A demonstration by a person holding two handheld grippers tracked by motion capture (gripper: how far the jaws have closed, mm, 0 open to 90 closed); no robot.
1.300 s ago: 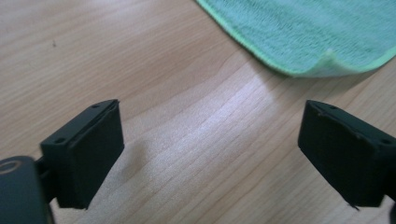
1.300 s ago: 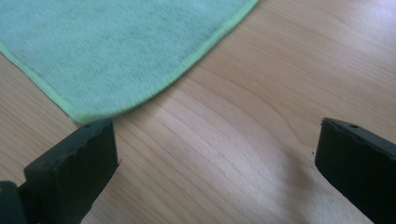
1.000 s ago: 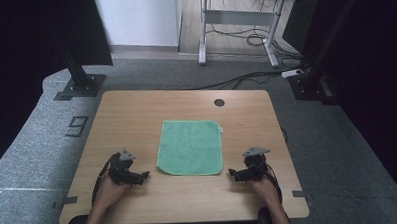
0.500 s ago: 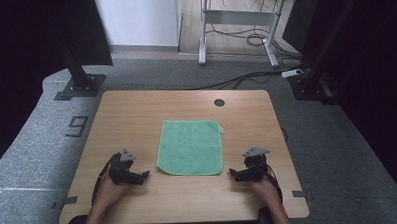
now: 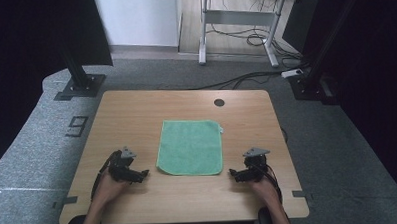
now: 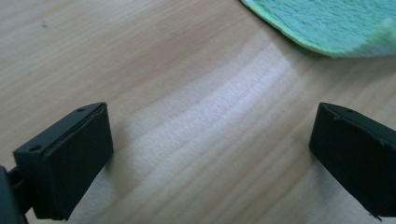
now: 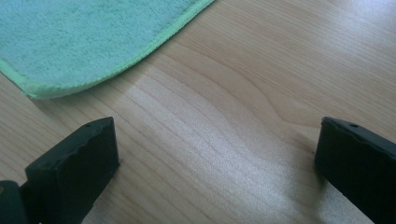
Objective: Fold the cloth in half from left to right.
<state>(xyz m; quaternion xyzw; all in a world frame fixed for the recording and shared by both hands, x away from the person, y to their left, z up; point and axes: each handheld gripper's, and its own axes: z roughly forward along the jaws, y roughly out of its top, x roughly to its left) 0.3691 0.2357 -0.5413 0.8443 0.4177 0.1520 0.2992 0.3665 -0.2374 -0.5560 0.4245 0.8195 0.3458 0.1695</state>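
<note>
Hands are resting at the near edge of the wooden table [image 5: 136,109], one gripper in each. The left gripper [image 5: 138,174] is sitting just beside the near left corner of the green cloth [image 5: 191,146], jaws pointing toward it. The right gripper [image 5: 237,174] is sitting just beside the near right corner, jaws pointing back the other way. Both pairs of jaws are standing wide apart over bare wood, holding nothing. In the left gripper view, the cloth's [image 6: 327,23] rounded corner is lying ahead and to the right of the jaws; in the right gripper view, the cloth [image 7: 79,37] is lying ahead and to the left. The cloth is spreading flat, roughly square, from between the grippers toward the table's far side. Each gripper seems equally near its own corner.
</note>
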